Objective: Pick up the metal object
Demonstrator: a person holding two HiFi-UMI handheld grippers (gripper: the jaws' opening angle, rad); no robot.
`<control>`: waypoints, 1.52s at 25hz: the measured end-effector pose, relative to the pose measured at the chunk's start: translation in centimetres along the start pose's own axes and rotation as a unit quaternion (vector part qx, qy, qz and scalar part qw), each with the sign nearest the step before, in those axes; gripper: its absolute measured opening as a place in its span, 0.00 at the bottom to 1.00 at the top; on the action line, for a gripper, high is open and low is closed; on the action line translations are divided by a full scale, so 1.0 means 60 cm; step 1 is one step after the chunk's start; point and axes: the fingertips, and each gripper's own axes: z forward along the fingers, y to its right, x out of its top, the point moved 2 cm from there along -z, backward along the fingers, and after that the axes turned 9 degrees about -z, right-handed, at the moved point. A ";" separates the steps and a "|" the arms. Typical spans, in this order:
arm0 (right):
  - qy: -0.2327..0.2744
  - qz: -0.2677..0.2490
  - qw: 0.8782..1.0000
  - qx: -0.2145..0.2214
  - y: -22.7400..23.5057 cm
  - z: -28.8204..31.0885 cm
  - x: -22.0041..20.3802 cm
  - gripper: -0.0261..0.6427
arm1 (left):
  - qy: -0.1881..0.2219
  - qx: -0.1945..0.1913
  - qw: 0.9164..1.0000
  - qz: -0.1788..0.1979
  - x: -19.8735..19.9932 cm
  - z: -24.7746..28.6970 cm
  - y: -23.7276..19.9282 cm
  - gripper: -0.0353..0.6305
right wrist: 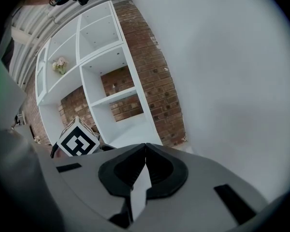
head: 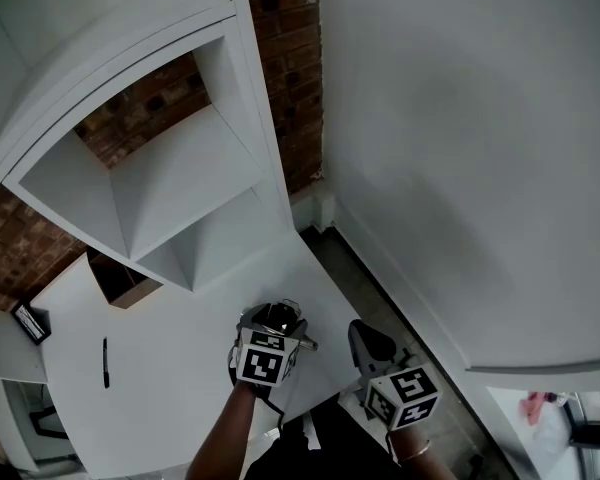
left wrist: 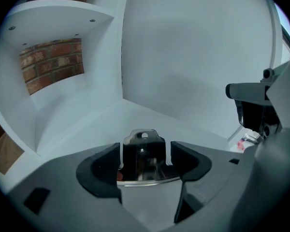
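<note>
The left gripper [left wrist: 145, 148] has its jaws closed on the metal object [left wrist: 140, 164], one dark pad pressed to each side. It is a shiny piece with a small holed tab at the top and a curved rim below. The jaws pinch it across its narrow upper part, I'd say because the flat sides there give the pads something square to bear on. The wide rim hangs free beneath.

From the head view the object sits at the front of that gripper, over the bench [head: 180, 378] and close to its right edge, toward the near corner. It looks to be held clear of the surface, though I cannot judge the height. If so, the pick-up is as good as made.

The right gripper [right wrist: 145, 149] has its jaws shut together with nothing between them. It hangs just off the bench's right edge, beside the left one but apart from it, probably kept out of the way since one gripper is enough for this piece.

Further out, a black pen [head: 105, 361] lies toward the bench's left edge, well apart from the work. White shelving [head: 180, 183] rises along the far edge against brick, and a plain wall [head: 460, 148] stands to the right.
</note>
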 end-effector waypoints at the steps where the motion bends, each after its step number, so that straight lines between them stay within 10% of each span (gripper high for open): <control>1: -0.001 0.002 1.000 0.000 0.003 0.002 0.000 0.05 | -0.004 0.002 1.000 0.003 0.000 0.005 0.000 0.53; 15: -0.007 0.004 1.000 0.002 0.013 0.013 0.000 0.05 | -0.021 0.021 1.000 0.007 -0.005 0.035 -0.002 0.50; 38: 0.026 -0.032 0.999 -0.025 -0.017 -0.030 0.041 0.05 | 0.205 -0.015 0.979 -0.011 0.144 -0.155 0.037 0.50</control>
